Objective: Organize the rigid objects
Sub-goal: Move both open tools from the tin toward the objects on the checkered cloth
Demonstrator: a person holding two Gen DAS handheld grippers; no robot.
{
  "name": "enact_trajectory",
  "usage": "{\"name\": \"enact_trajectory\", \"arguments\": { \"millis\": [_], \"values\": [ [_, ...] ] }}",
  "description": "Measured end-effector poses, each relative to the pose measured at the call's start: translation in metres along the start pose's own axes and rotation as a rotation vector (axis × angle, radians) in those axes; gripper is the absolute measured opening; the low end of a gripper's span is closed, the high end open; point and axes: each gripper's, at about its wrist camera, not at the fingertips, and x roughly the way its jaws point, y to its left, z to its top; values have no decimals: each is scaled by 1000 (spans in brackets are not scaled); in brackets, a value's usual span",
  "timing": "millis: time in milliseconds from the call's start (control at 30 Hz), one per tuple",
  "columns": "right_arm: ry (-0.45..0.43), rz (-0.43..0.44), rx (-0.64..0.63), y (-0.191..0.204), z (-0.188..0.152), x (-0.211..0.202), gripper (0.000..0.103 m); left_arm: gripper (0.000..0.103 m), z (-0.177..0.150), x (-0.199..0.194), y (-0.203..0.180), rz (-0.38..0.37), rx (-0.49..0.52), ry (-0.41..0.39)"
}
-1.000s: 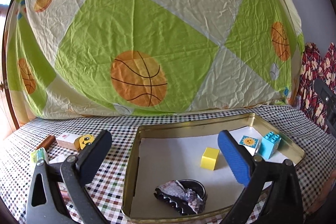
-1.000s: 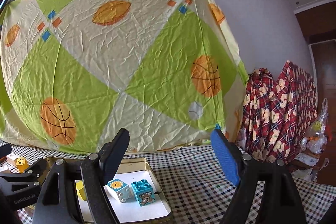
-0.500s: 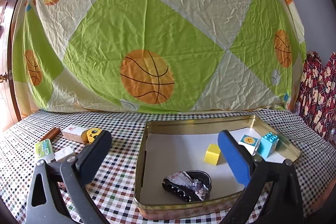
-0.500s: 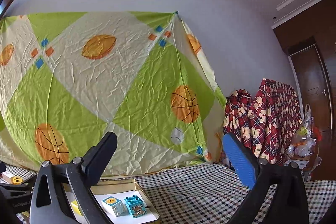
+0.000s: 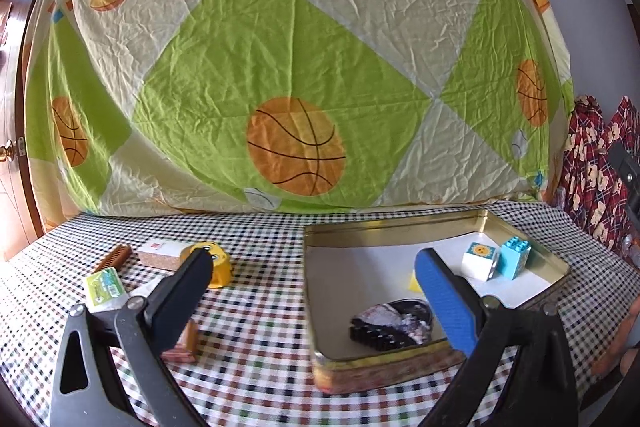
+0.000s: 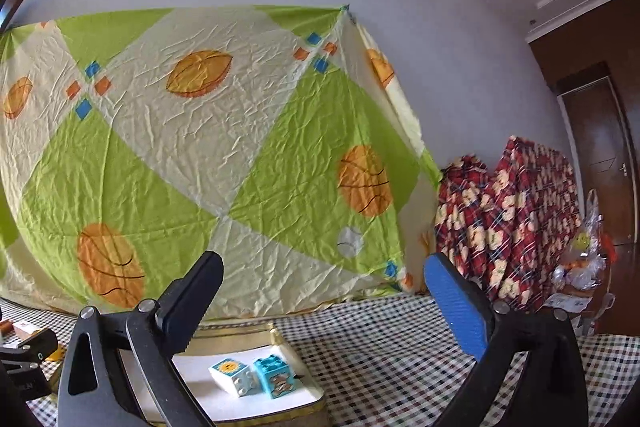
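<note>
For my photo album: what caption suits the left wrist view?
Open left tool above checked tablecloth, gold metal tin tray holding toy blocks.

A gold metal tin tray (image 5: 516, 227) (paper-lined) holds a white sun-print cube (image 5: 479, 259) touching a light-blue studded brick (image 5: 514, 259).

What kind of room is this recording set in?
Most likely a room in a home: a checkered tablecloth on the table, a basketball-print bedsheet hung as backdrop, and a wooden door.
</note>
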Motion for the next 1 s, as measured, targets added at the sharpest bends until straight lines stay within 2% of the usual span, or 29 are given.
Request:
{"name": "enact_trajectory", "arguments": {
  "millis": [267, 400, 667, 867, 1000],
  "values": [
    [122, 81, 83, 28, -8, 0, 102, 102, 1, -1, 41, 68, 51, -35],
    [224, 147, 114, 52, -16, 3, 102, 102, 2, 1, 65, 114, 85, -49],
    [259, 240, 70, 104, -23, -11, 102, 102, 2, 10, 119, 180, 96, -27],
    [284, 334, 36, 147, -27, -20, 102, 102, 0, 18, 172, 224, 48, 3],
    [319, 417, 11, 178, -31, -24, 102, 102, -1, 27, 219, 245, -45, 28]
  ]
}}
